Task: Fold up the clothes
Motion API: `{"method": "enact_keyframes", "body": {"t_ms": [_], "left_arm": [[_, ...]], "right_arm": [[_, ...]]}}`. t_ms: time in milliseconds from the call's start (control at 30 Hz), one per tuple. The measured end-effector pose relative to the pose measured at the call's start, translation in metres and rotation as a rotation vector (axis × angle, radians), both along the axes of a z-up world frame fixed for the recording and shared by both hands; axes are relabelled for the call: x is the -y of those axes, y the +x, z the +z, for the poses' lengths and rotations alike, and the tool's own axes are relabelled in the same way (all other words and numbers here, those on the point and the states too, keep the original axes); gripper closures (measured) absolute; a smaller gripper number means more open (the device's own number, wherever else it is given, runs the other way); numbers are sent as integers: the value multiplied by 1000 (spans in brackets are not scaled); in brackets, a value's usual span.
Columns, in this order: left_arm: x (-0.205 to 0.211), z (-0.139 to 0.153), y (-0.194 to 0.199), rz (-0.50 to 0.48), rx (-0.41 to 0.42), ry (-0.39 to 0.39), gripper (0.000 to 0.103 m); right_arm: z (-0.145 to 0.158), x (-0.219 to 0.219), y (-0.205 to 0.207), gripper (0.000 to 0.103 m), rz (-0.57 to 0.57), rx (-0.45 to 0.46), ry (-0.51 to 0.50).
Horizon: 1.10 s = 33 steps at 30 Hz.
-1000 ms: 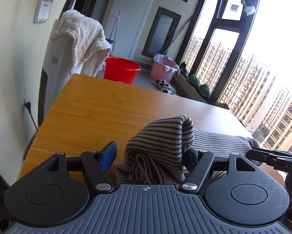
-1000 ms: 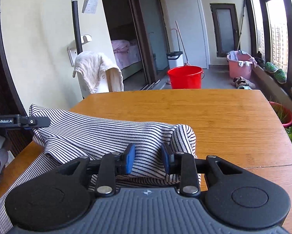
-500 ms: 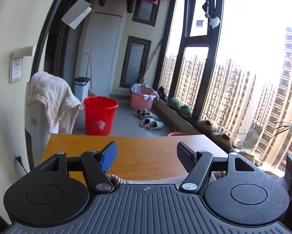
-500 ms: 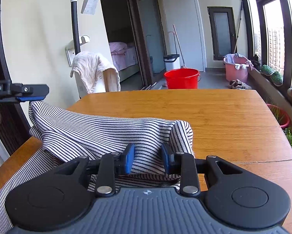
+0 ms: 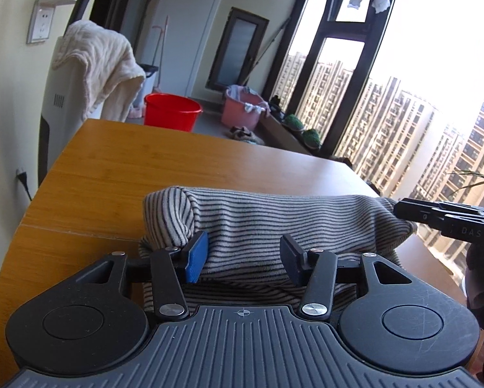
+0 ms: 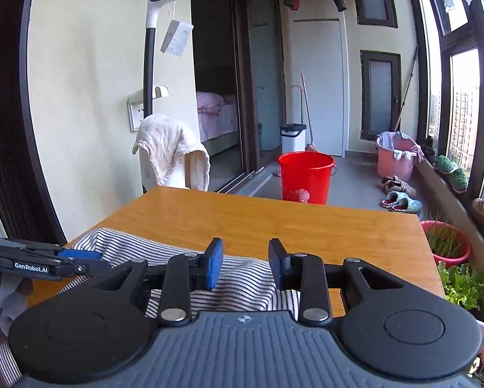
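A grey-and-black striped garment [image 5: 274, 220] lies folded in a long roll across the near part of the wooden table [image 5: 145, 168]. My left gripper [image 5: 243, 257] hovers at its near edge. Its jaws are closing, with the cloth's top layer showing between the pads, which stand apart and do not press on it. My right gripper [image 5: 400, 210] reaches in at the roll's right end. In the right wrist view my right gripper [image 6: 246, 266] is above the striped garment [image 6: 242, 287]. Its jaws are opening slightly with nothing between them. The left gripper [image 6: 90, 258] lies over the cloth's left edge.
Beyond the table's far edge [image 6: 274, 199] stand a red bucket [image 6: 306, 176], a pink basket [image 6: 395, 158] and slippers [image 6: 400, 202]. A white towel [image 5: 96, 64] hangs over an appliance at the table's far left corner. Potted greens [image 6: 445, 242] sit right of the table.
The left gripper swung up off the bunched garment, then came back down with narrower jaws. The right gripper rose, and the fold once between its pads now lies below it.
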<state>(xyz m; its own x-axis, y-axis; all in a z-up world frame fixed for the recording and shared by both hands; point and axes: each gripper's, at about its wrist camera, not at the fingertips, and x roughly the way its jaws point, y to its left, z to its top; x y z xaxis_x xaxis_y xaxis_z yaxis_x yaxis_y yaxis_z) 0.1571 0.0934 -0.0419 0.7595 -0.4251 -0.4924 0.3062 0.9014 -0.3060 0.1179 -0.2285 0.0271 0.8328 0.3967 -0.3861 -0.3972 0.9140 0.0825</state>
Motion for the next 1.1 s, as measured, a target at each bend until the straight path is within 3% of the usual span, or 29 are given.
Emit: {"method": "enact_keyframes", "body": {"t_ms": [67, 167, 267, 333, 367, 400, 467, 567, 767, 867, 967, 1033, 1100], "left_arm": [[1, 0, -1, 4, 0, -7, 49], [2, 0, -2, 4, 1, -7, 45], [2, -1, -5, -3, -1, -3, 45], [0, -2, -6, -8, -8, -16, 45], [0, -3, -6, -9, -10, -19, 45], [0, -3, -6, -9, -11, -19, 45], [2, -2, -7, -6, -9, -9, 44], [5, 0, -6, -12, -10, -6, 36], [5, 1, -6, -24, -10, 12, 36], [3, 2, -6, -33, -12, 6, 36], [0, 2, -7, -45, -14, -9, 36], [-6, 4, -9, -56, -18, -37, 36], [-15, 10, -12, -72, -18, -93, 29]], "right_arm": [[-4, -10, 7, 68, 34, -15, -12], [-28, -25, 21, 59, 71, -107, -68], [-56, -26, 25, 58, 49, -153, -157], [-53, -23, 22, 58, 66, -156, -146], [-48, -23, 21, 54, 88, -149, -140], [-40, -25, 22, 43, 120, -136, -133], [-27, -35, 28, 35, 191, -104, -141], [-17, -57, 51, 33, 286, -89, -155], [-39, -91, 106, 31, 393, -239, -130], [-53, -94, 115, 26, 417, -292, -112], [-56, -91, 113, 27, 413, -312, -93], [-55, -93, 107, 33, 396, -311, -105], [-51, -96, 96, 56, 391, -286, -130]]}}
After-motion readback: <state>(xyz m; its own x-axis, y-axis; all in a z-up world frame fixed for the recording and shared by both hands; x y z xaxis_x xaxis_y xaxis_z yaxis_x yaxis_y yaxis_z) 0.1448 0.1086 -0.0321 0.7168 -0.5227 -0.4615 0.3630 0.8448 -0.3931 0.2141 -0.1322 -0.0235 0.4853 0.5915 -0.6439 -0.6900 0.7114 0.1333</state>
